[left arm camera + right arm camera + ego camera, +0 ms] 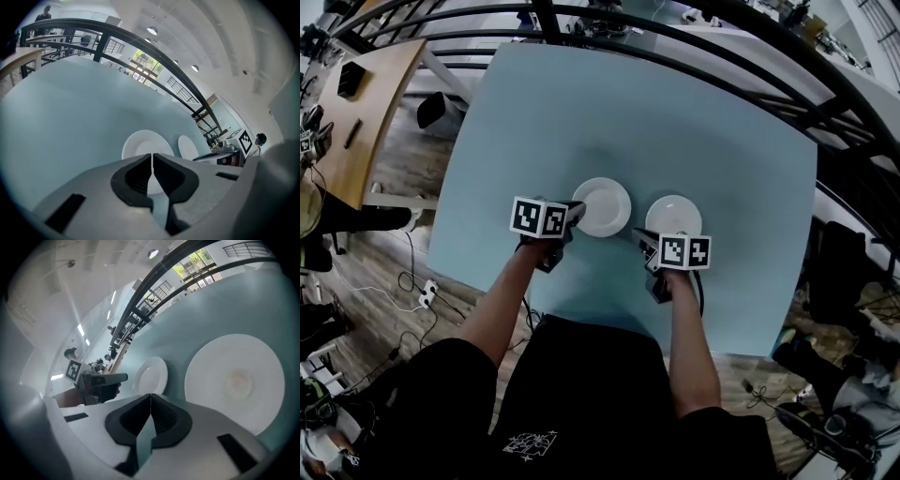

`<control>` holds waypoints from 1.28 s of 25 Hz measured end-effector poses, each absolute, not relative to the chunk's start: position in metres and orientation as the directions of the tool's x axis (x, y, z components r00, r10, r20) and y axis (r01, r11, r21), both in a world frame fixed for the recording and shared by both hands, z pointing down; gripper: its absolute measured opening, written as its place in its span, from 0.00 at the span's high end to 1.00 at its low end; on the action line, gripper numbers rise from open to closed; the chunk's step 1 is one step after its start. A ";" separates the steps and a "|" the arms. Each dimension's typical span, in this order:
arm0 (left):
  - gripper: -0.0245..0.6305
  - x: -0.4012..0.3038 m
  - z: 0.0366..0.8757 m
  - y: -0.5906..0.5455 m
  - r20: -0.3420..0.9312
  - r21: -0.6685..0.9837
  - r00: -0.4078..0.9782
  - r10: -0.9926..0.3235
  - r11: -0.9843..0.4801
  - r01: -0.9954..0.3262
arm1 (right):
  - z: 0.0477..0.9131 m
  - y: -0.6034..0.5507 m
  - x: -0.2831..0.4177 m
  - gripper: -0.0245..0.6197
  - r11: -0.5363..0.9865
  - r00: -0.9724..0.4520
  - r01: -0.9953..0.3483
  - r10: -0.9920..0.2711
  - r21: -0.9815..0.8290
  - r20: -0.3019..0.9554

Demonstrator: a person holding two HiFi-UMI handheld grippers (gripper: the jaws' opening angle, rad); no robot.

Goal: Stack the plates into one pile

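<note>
Two round white plates of glossy, ceramic-looking material are set side by side near the middle of a pale blue, matt, square table top (581, 112) with rounded corners. The left-hand white plate (602, 207) lies slightly nearer the far edge than the right-hand white plate (673, 216). A narrow strip of bare surface is left between them, so no pile has been formed. Each plate is shallow, with a flat well and a broad, gently raised rim.

The left gripper (152, 157) is built from smooth grey shells lined with black ribbed pads. Its jaws are closed tip to tip and nothing is clamped. In the head view its tips are placed at the left rim of the left-hand plate; contact cannot be confirmed.

The right gripper (150, 397), of the same construction, is likewise closed and empty. It is held just beside the near-left rim of the right-hand plate.
</note>
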State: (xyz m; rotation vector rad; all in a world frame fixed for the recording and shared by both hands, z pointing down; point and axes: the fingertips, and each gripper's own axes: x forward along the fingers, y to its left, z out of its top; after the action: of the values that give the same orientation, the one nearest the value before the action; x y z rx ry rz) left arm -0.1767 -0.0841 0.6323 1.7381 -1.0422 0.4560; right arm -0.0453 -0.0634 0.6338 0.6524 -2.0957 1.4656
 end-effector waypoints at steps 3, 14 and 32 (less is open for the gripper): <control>0.93 -0.190 0.638 -0.086 0.704 0.588 0.577 -0.416 -0.115 -0.800 | 0.641 -0.059 -0.055 0.95 0.298 -0.759 -0.640 -0.103 -0.708 0.643; 0.88 -0.225 0.667 -0.102 0.704 0.640 0.636 -0.316 -0.107 -0.761 | 0.665 -0.051 -0.078 0.95 0.225 -0.748 -0.663 -0.181 -0.714 0.638; 0.79 -0.214 0.673 -0.129 0.613 0.758 0.757 -0.225 -0.101 -0.644 | 0.674 -0.069 -0.068 0.76 -0.098 -0.747 -0.560 -0.370 -0.823 0.552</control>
State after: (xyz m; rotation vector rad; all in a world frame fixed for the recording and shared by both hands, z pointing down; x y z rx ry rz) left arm -0.2137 -0.1285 0.6734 1.6720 -0.6993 0.4051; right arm -0.0680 -0.0693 0.6740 1.0464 -2.0058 1.9649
